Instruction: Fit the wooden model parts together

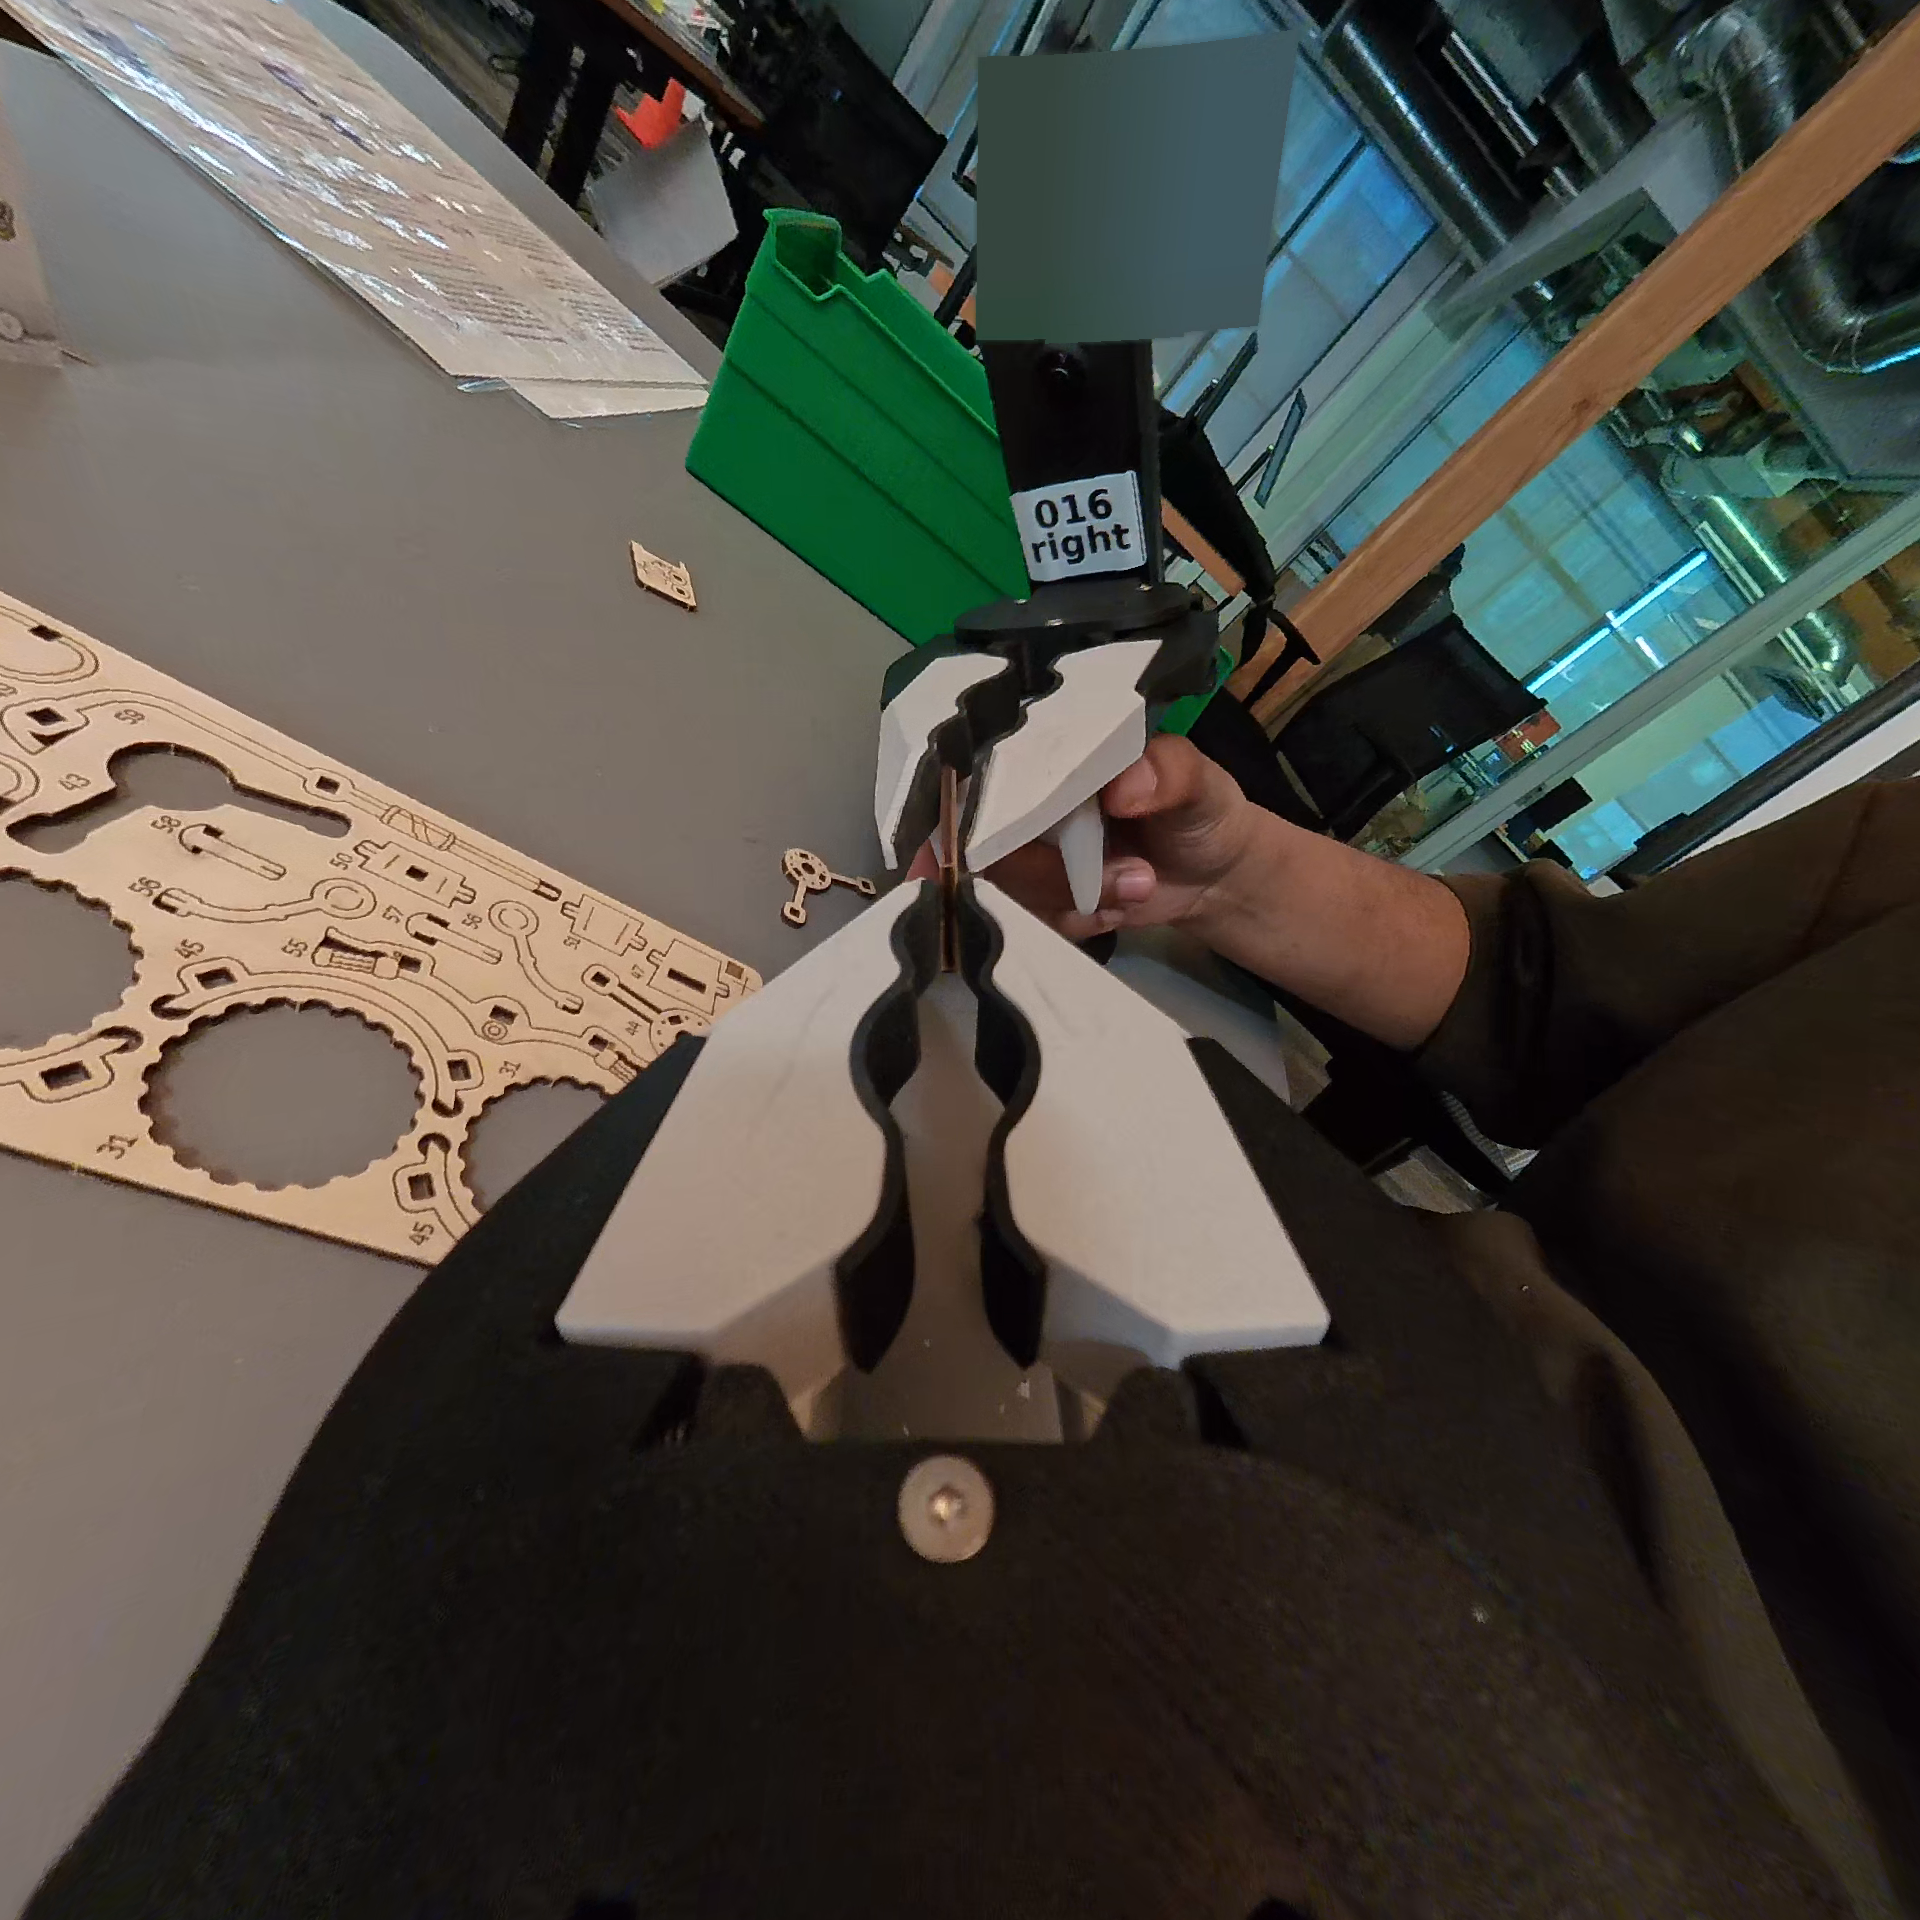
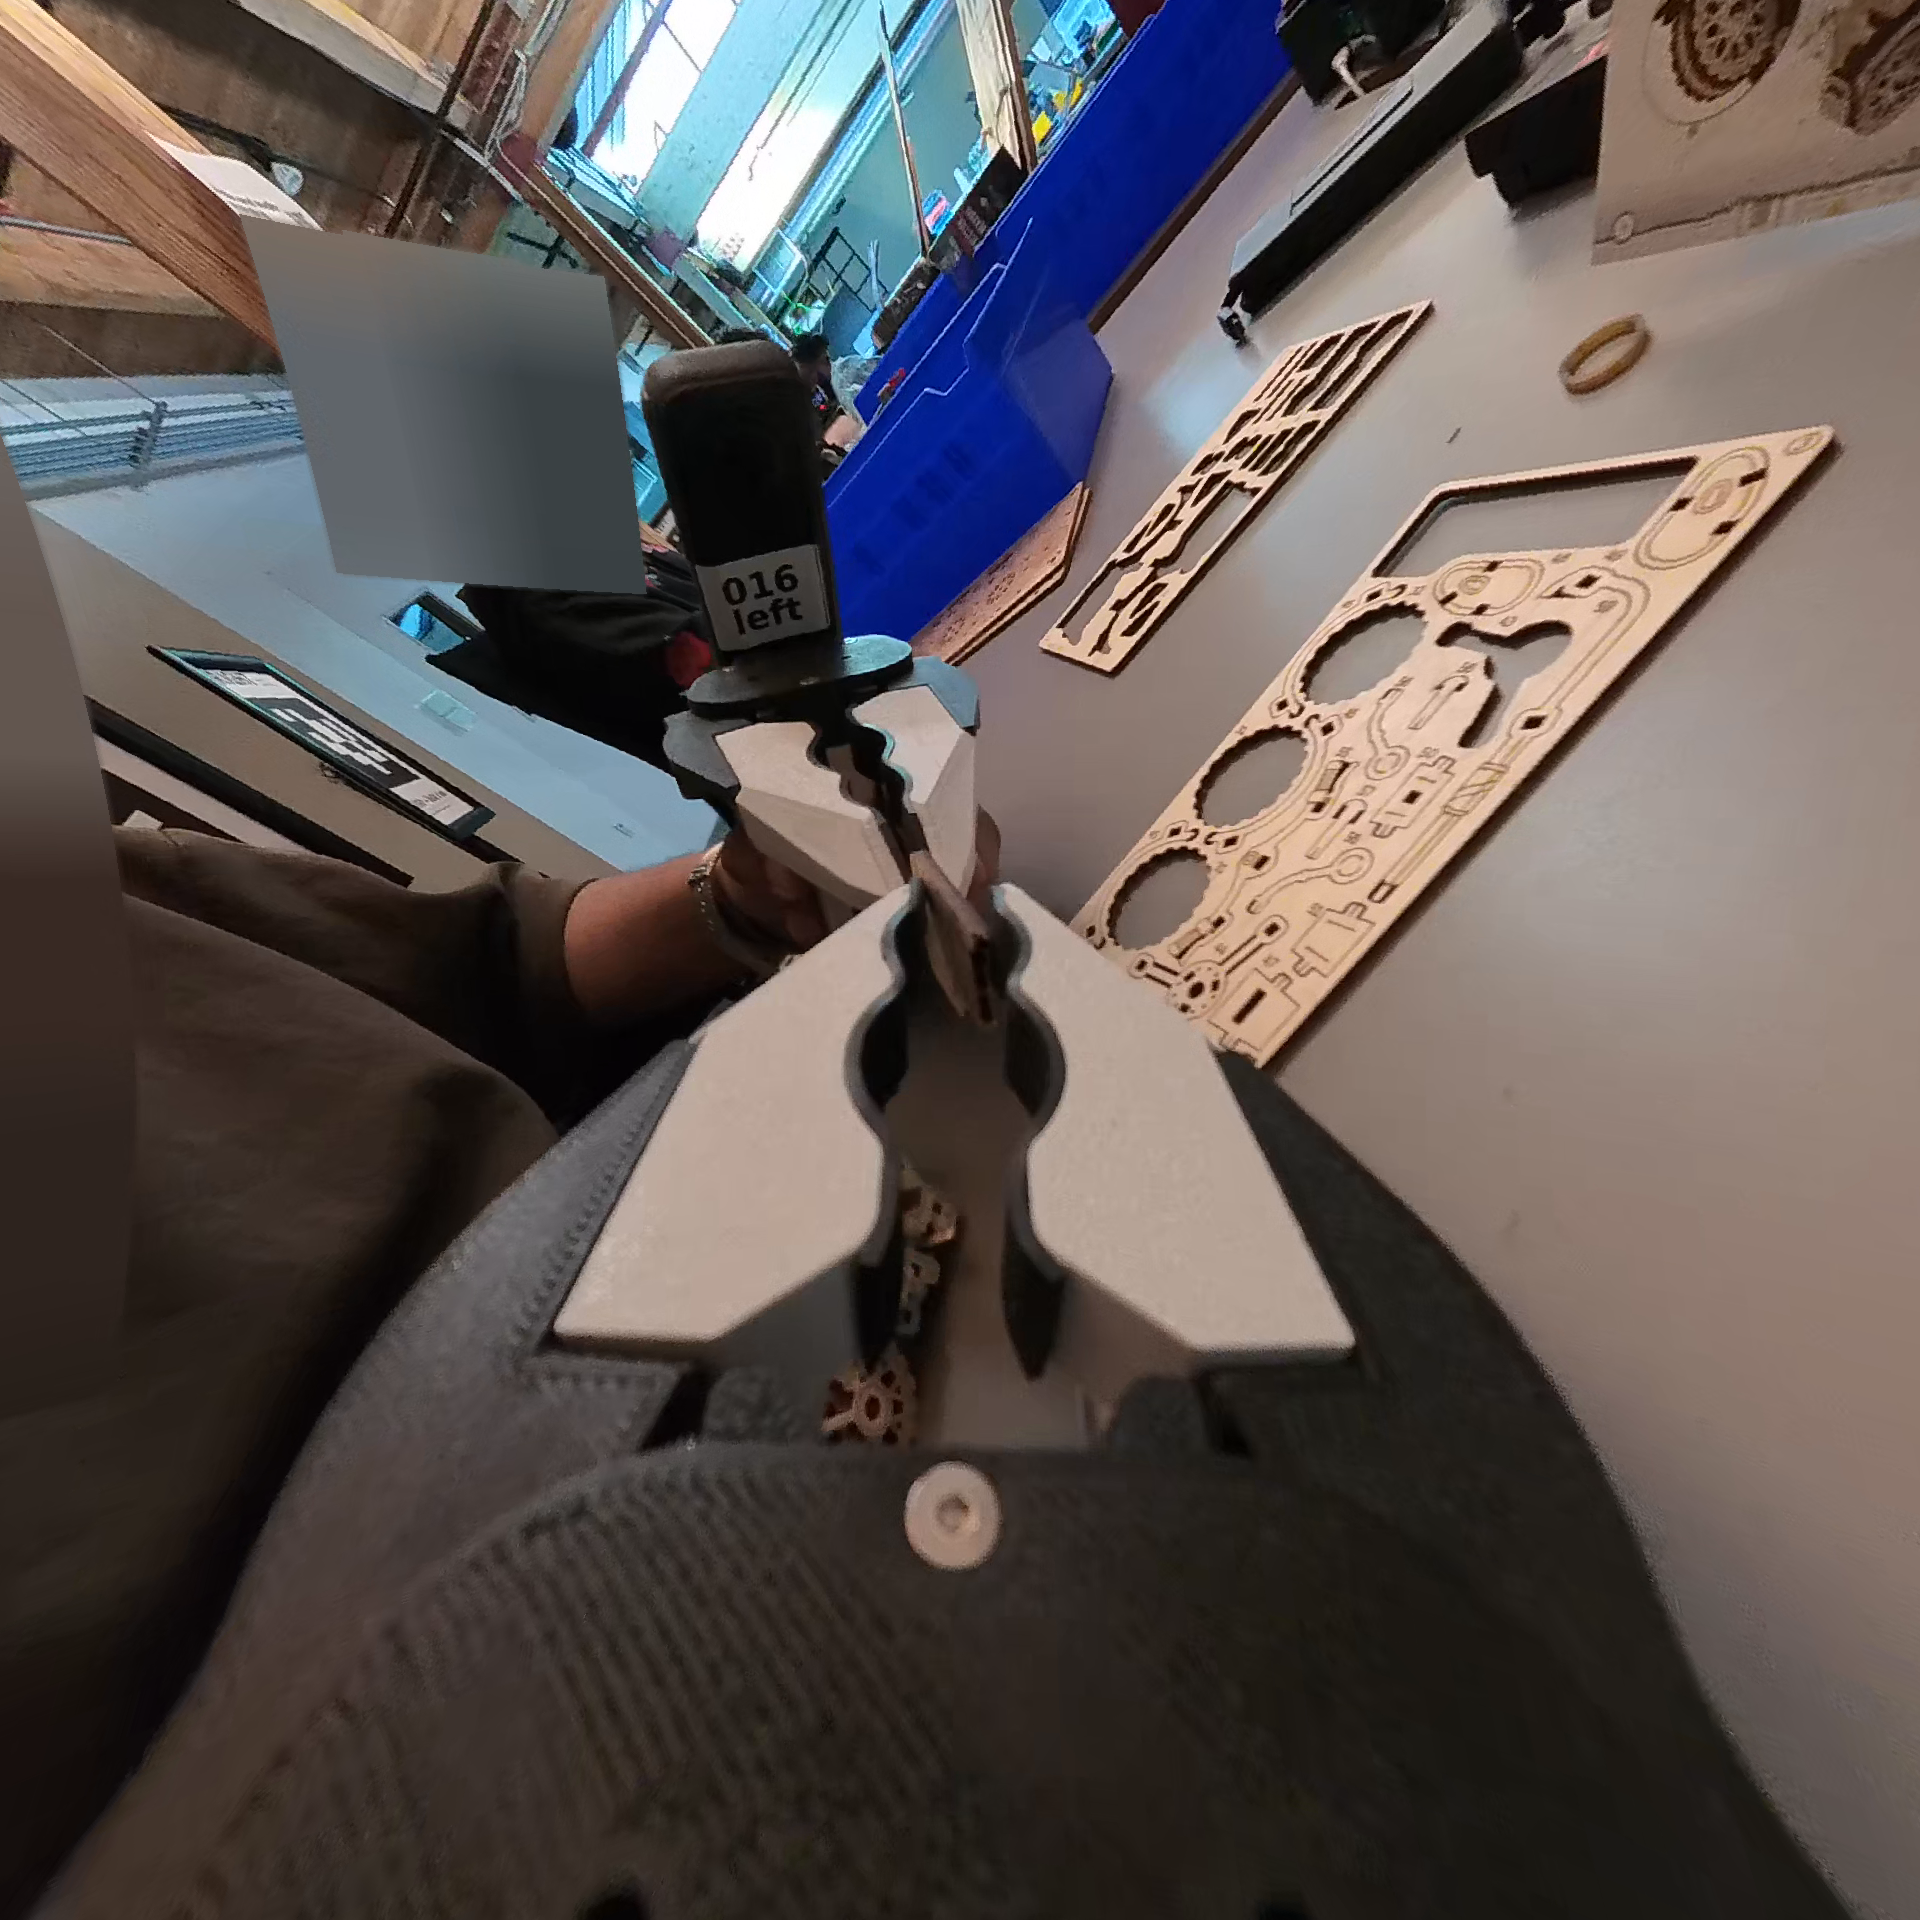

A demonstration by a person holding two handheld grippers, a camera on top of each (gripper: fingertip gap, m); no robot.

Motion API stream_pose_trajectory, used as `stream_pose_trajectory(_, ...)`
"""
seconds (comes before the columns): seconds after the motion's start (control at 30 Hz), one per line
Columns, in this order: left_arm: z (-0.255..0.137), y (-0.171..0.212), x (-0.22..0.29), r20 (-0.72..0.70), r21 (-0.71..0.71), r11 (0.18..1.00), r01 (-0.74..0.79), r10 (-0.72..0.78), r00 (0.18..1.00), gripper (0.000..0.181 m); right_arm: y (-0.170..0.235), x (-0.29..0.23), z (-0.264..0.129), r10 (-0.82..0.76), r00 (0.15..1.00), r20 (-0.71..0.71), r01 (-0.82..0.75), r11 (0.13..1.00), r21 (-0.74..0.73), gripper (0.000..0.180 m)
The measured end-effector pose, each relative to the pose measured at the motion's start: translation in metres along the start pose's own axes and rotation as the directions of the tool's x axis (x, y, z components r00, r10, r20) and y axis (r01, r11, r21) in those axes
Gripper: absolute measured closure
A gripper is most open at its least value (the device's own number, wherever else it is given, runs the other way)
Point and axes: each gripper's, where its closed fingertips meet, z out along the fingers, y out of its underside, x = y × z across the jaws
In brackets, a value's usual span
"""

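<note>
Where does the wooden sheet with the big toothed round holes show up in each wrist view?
Left wrist view: the sheet lies flat on the table at the left edge, left of the left claw.
Right wrist view: the sheet lies at right of centre, right of the right claw.
Shared landmark: the small wooden part pinched between both claws.

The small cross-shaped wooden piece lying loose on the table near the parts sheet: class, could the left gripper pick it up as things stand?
Probably not yet. The left gripper is shut on a thin wooden part that the right gripper also pinches. The cross-shaped piece lies unobstructed on the table.
</note>
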Motion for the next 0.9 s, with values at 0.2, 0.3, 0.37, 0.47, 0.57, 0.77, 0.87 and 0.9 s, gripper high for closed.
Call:
stream_pose_trajectory(0.2,-0.0001,0.0,-0.0003,0.004,-0.001,1.0,-0.002,0.002,1.0,0.18,0.0,0.0001,0.0001,0.009,1.0,0.002,-0.009,1.0,0.0,0.171)
stream_pose_trajectory(0.3,0.0,-0.0001,-0.001,0.015,-0.001,1.0,-0.011,0.011,1.0,0.18,-0.0004,0.0008,0.0001,0.004,1.0,-0.006,-0.004,1.0,0.001,0.172)
stream_pose_trajectory(0.37,-0.0003,-0.0006,-0.0009,0.025,0.0,1.0,-0.031,0.031,0.999,0.18,-0.0009,0.0005,0.0002,-0.005,1.0,-0.011,0.005,1.0,0.003,0.173)
stream_pose_trajectory(0.47,0.0003,-0.0005,-0.0004,0.069,-0.013,0.994,-0.111,0.112,0.991,0.179,-0.0022,-0.0007,-0.0005,-0.023,1.0,-0.019,0.023,1.0,0.006,0.173)
stream_pose_trajectory(0.57,0.0012,0.0015,-0.0018,0.11,-0.039,0.986,-0.161,0.165,0.98,0.179,-0.0011,0.0003,-0.0012,-0.051,0.998,-0.044,0.051,0.999,-0.007,0.174)
stream_pose_trajectory(0.77,0.0022,0.0035,-0.0042,0.15,-0.062,0.98,-0.188,0.195,0.969,0.178,0.0004,0.0025,-0.0013,-0.052,0.996,-0.075,0.051,0.999,-0.017,0.174)
stream_pose_trajectory(0.87,0.0028,0.005,-0.0055,0.173,-0.082,0.974,-0.212,0.224,0.959,0.178,0.0015,0.004,-0.0019,-0.055,0.994,-0.094,0.053,0.998,-0.027,0.174)
stream_pose_trajectory(0.9,0.0026,0.0051,-0.006,0.173,-0.081,0.975,-0.206,0.217,0.961,0.178,0.0017,0.0044,-0.0017,-0.056,0.993,-0.101,0.053,0.998,-0.029,0.174)
